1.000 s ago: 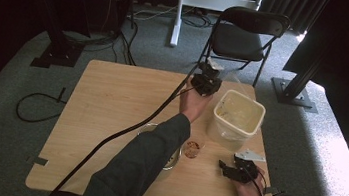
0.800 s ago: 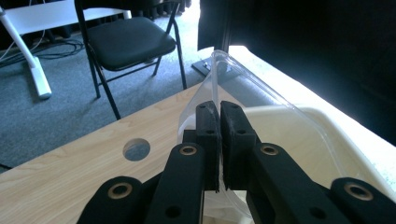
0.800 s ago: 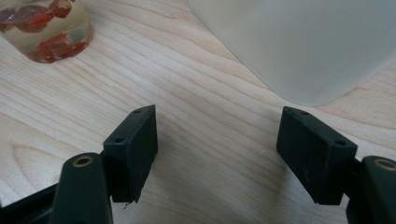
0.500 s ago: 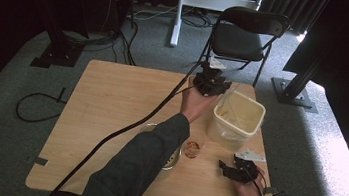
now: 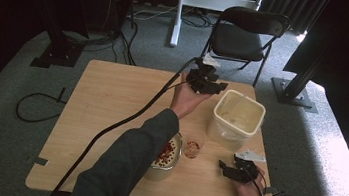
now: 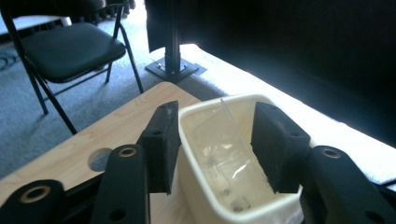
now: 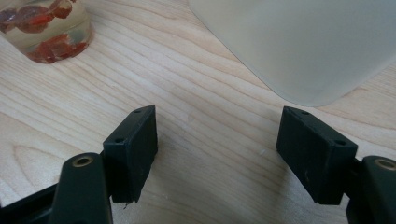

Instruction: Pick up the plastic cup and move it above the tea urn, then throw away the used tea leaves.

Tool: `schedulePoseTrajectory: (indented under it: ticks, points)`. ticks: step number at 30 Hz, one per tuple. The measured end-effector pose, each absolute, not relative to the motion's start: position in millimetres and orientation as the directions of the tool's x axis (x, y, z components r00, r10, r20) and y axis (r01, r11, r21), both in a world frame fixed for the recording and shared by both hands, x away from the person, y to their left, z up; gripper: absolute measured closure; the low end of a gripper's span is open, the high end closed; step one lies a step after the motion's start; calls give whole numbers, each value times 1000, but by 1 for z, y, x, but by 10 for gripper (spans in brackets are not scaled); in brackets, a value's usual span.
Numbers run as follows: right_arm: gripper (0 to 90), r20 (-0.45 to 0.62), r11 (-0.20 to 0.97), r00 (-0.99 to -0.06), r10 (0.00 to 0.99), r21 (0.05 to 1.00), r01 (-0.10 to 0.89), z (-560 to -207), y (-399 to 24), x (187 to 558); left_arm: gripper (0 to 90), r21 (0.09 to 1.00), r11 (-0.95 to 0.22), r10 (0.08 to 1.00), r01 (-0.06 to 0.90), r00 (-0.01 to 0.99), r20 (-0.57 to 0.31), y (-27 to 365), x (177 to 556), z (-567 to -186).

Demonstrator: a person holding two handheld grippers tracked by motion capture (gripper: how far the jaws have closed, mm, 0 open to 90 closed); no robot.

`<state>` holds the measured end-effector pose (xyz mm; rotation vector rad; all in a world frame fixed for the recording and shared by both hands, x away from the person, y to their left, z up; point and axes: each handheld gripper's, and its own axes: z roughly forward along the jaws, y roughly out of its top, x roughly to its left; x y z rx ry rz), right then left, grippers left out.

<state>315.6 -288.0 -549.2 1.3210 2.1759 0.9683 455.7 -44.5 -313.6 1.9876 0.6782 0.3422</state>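
From the high view, the left gripper (image 5: 212,86) is held up at the far side of the counter (image 5: 105,109), just beside the cream tub (image 5: 237,120). The tub stands upright with its open top facing up. The left arm in a dark sleeve (image 5: 123,167) stretches far across the counter, and the thick black cable (image 5: 124,119) runs back along it. Under the sleeve sits a metal bowl (image 5: 165,158) of red bits, and a small glass (image 5: 193,149) stands next to it. The right gripper (image 5: 226,169) lies low near the front edge, held by the right hand (image 5: 247,183). A black chair (image 5: 243,36) stands behind the counter.

In the left gripper view, the jaws are wide open. The near wall of the tub (image 6: 233,172) sits between them. One jaw is outside the tub and the other is over the inside. I cannot tell if they touch it. Something clear and shiny lies in the tub.

In the right gripper view, the jaws are wide open and hold nothing. Bare wood is between them. The tub (image 7: 299,42) is ahead to the right, and the glass (image 7: 46,28) with red bits is ahead to the left.
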Motion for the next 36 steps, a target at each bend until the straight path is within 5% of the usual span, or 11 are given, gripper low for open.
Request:
schedulePoseTrajectory:
  ticks: [10,25,36]
  points:
    - [282,6,306,-463,887,743,596,-550,-288,316,492,856,-429,567,289,824,6,9,446,-315]
    - [277,5,308,-464,886,743,595,-550,-288,316,487,873,-338,667,352,744,-41,93,443,-339]
    - [252,8,297,-449,894,739,605,-549,-285,315,443,884,-336,717,326,697,16,128,422,-345]
